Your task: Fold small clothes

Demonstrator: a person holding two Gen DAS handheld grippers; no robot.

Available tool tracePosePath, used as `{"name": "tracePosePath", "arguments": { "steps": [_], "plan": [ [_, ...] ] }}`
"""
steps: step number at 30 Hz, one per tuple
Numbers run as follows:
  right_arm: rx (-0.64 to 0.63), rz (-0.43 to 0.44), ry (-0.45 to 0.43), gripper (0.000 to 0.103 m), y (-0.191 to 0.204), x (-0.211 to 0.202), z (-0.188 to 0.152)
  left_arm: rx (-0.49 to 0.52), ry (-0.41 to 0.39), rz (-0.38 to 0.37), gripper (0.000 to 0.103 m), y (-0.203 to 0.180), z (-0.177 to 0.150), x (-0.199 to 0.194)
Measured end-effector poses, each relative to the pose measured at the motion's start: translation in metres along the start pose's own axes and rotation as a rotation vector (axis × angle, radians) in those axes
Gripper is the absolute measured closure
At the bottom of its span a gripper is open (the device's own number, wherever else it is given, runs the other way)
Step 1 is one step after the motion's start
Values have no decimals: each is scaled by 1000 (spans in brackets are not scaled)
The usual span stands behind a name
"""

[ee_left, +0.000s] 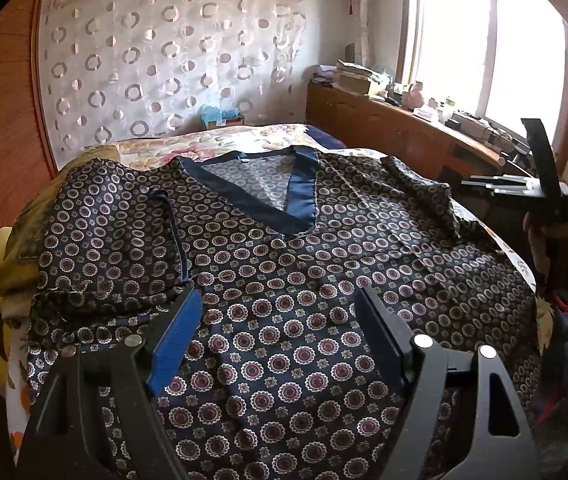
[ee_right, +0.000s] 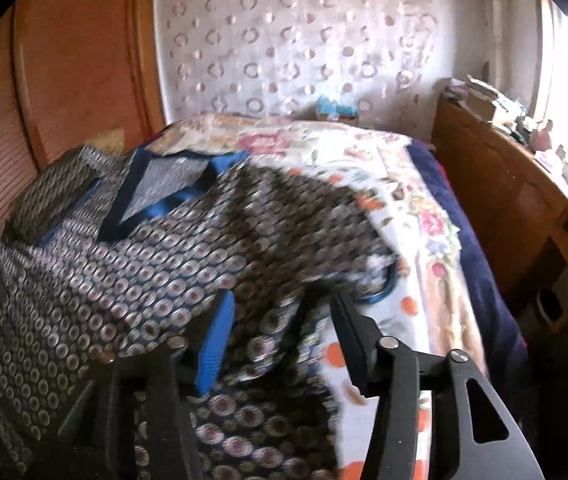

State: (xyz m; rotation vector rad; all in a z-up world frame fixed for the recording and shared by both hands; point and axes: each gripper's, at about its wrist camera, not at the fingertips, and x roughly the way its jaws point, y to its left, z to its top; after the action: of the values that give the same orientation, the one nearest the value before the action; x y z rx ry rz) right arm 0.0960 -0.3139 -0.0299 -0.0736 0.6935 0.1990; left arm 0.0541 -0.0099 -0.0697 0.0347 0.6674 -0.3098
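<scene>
shirt [ee_left: 284, 280] flat on bed [ee_right: 424, 208] | L gripper [ee_left: 280, 320] open above | R gripper [ee_right: 284, 332] apart

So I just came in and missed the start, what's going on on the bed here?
A person with a handheld gripper in each hand is folding a dark patterned top spread face up on the floral bedspread. The left gripper hovers open over the top's lower middle, touching nothing. The right gripper is at the garment's right edge with its jaws apart and cloth lying loosely between them, not pinched. One sleeve is already folded in over the chest; the other is bunched up.
</scene>
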Motion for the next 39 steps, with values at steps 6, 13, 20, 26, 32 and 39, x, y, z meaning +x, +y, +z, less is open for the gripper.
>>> {"name": "tracePosePath", "arguments": {
  "steps": [6,13,20,26,32,39],
  "plan": [
    [89,-19,36,50,-32,17,-3,2,5,-7,24,-2,-1,1],
    [205,57,143,50,-55,74,4,13,15,-7,24,-6,-2,3],
    [167,55,162,50,-51,100,20,8,16,-5,24,-4,-4,3],
    [104,77,165,50,-34,109,29,5,23,-5,24,-4,-7,4],
    [14,97,135,50,-1,103,42,-3,31,-3,24,-3,-10,4],
    [-52,174,147,50,34,104,38,-5,30,-5,24,-2,-11,3]
  ]
}}
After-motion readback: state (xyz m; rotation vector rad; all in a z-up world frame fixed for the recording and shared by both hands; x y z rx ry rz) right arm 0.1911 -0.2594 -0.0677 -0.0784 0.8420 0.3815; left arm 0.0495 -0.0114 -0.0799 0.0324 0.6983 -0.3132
